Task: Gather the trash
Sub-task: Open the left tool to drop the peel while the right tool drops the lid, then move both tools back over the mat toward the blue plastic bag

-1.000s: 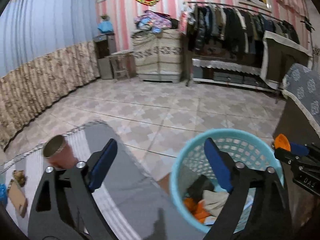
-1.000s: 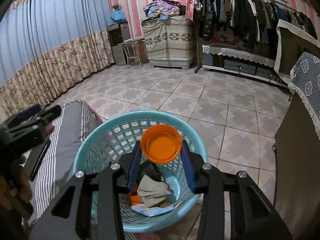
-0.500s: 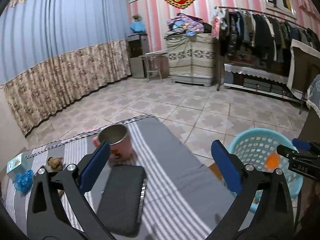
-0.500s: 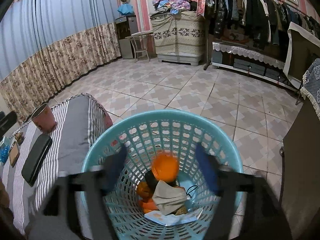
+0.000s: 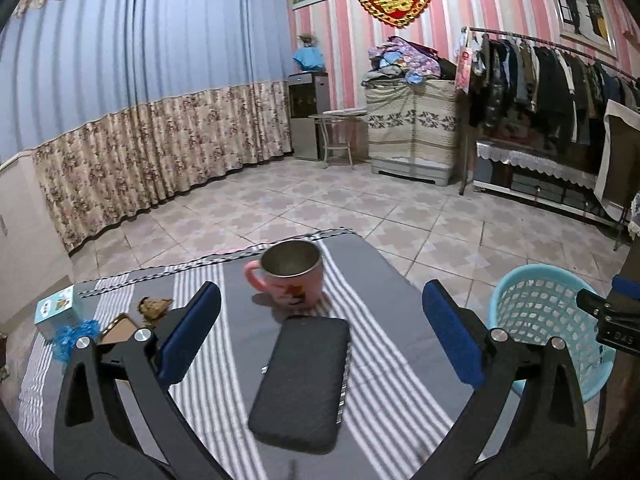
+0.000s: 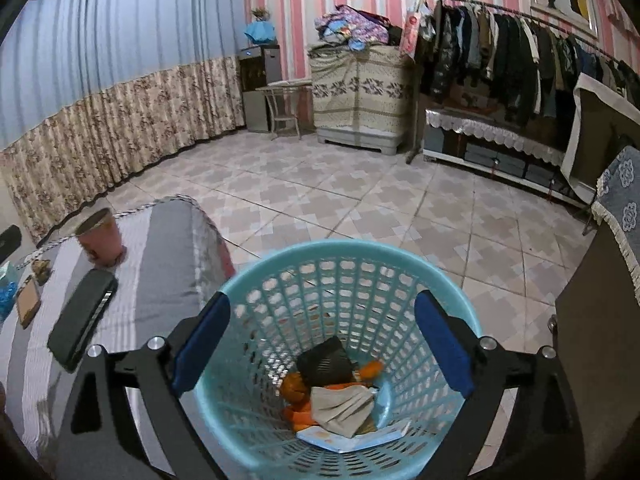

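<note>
Several pieces of trash already lie in the bottom of the basket (image 6: 352, 264): orange peel (image 6: 294, 390), a crumpled beige cloth (image 6: 340, 404), a dark object (image 6: 326, 360) and a flat paper (image 6: 352, 438). The right hand-held gripper (image 6: 320, 344) hangs above the basket with its jaws opening and nothing between them. The left hand-held gripper (image 5: 320, 336) is spread wide and empty over the desk (image 5: 380, 280).

Some of the task looks left. At the desk's far left lie a brown scrap (image 5: 154, 307), a blue crumpled wrapper (image 5: 74, 338), a small box (image 5: 58, 308) and a tan card (image 5: 118, 328); the scrap and wrapper seem the likeliest trash. A pink mug (image 5: 290, 272) and a black phone (image 5: 304, 380) probably stay.

The desk wears a grey-and-white striped cloth, with the basket on the floor just beside its right end. The room has a patterned tile floor, blue and floral curtains, pink striped walls, a clothes rack (image 5: 560, 80) and a covered cabinet (image 5: 412, 128).
</note>
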A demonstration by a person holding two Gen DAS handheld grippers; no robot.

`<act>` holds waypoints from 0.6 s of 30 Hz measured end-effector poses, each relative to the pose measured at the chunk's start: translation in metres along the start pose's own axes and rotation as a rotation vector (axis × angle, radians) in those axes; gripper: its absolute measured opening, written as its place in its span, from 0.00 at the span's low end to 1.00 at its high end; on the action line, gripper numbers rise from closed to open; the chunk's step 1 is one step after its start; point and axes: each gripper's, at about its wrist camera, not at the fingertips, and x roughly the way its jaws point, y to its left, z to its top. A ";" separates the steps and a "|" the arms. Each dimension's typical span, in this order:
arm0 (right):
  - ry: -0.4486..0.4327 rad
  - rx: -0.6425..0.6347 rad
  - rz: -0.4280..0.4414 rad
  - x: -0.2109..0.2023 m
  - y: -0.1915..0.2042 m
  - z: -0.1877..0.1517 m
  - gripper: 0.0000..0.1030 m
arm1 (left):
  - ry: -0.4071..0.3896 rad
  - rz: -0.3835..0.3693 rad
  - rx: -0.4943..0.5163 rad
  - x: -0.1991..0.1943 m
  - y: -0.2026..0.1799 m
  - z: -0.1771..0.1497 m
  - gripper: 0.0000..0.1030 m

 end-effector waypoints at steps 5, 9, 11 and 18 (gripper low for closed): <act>-0.042 -0.028 0.034 -0.022 0.024 0.001 0.89 | -0.013 0.031 -0.027 -0.015 0.028 -0.003 0.95; -0.065 -0.044 0.070 -0.035 0.044 0.001 0.89 | -0.028 0.062 -0.046 -0.029 0.051 -0.005 0.95; -0.075 -0.059 0.084 -0.042 0.057 0.000 0.90 | -0.032 0.081 -0.056 -0.034 0.064 -0.006 0.95; -0.104 -0.095 0.143 -0.057 0.097 0.000 0.95 | -0.040 0.156 -0.084 -0.051 0.113 -0.013 0.95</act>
